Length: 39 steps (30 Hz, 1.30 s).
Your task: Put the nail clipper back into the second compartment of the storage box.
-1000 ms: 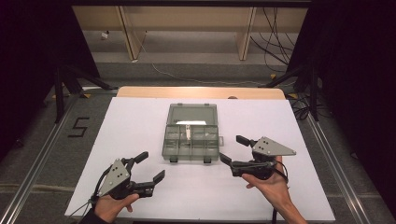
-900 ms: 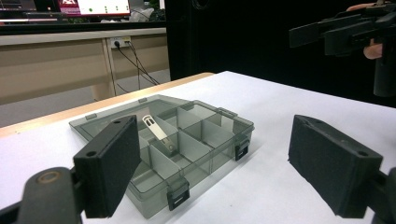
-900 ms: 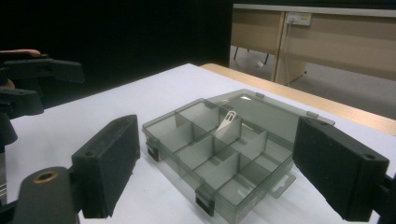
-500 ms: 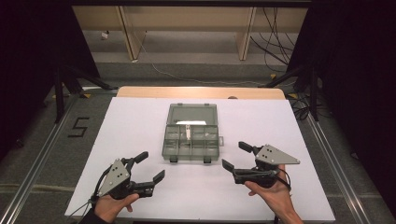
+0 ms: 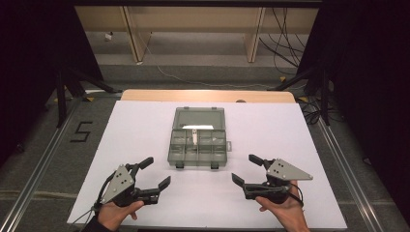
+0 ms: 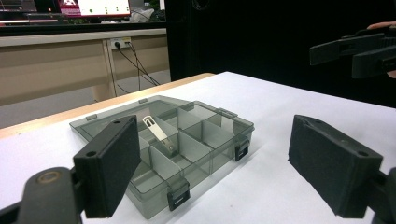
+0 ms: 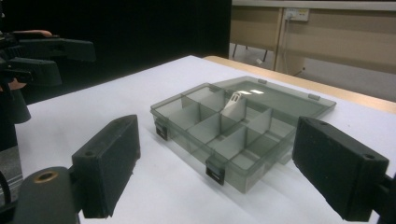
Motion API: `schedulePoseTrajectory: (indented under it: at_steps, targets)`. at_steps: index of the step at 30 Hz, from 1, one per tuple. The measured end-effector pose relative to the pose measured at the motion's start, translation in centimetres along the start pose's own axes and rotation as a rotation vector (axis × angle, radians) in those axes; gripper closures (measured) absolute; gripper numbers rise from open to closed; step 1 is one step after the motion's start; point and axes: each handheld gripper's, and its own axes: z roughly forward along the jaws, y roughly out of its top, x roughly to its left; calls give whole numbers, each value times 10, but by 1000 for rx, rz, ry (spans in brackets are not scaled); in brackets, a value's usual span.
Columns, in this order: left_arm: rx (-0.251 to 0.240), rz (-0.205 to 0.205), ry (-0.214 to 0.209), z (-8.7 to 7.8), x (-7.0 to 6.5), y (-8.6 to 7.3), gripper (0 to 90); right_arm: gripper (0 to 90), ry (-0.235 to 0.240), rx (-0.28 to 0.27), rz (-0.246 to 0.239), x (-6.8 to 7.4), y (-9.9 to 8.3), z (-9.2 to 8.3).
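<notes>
Compartment box (image 5: 198, 138) lay open mid-tabletop (image 5: 145, 125), lid flat behind it, small white clip (image 5: 193, 137) in a middle compartment. Left gripper (image 5: 151, 173) sat near the front-left of the box, jaws spread wide, empty, box ahead between them in the left gripper view, not touching. Right gripper (image 5: 246, 170) front-right, jaws also spread, empty, clear of the box. Latches (image 5: 179, 165) faced the person.

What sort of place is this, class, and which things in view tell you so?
Probably a lab or workshop set up for recording. A white table stands between dark curtains, cables trail on the floor behind, and a person holds the left gripper and the right gripper beside a clear compartment box.
</notes>
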Motion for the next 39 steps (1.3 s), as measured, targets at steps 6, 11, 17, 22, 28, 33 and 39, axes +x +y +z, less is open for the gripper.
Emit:
schedulePoseTrajectory:
  at_steps: [6, 11, 17, 22, 28, 33, 39]
  targets:
    - [-4, -2, -2, 0, 0, 0, 165, 158, -18, -18, 12, -1, -9, -6]
    - [-1, 0, -1, -1, 0, 0, 165, 157, -30, -25, 3, 0, -13, -9]
    - [-1, 3, -2, -1, 0, 0, 165, 157, -45, -5, -9, -1, -16, -15]
    - [-2, 1, -2, -1, -1, 0, 165, 156, -44, -13, 0, 0, -18, -16]
    - [-2, 1, -2, -1, 0, 0, 165, 159, -70, 13, -17, 0, -19, -14]
    - [-2, 0, -2, 0, -1, 0, 165, 158, -68, 10, -16, 0, -19, -14]
    - [-2, 2, -2, 0, 0, 0, 165, 159, -59, 21, -7, -1, -19, -14]
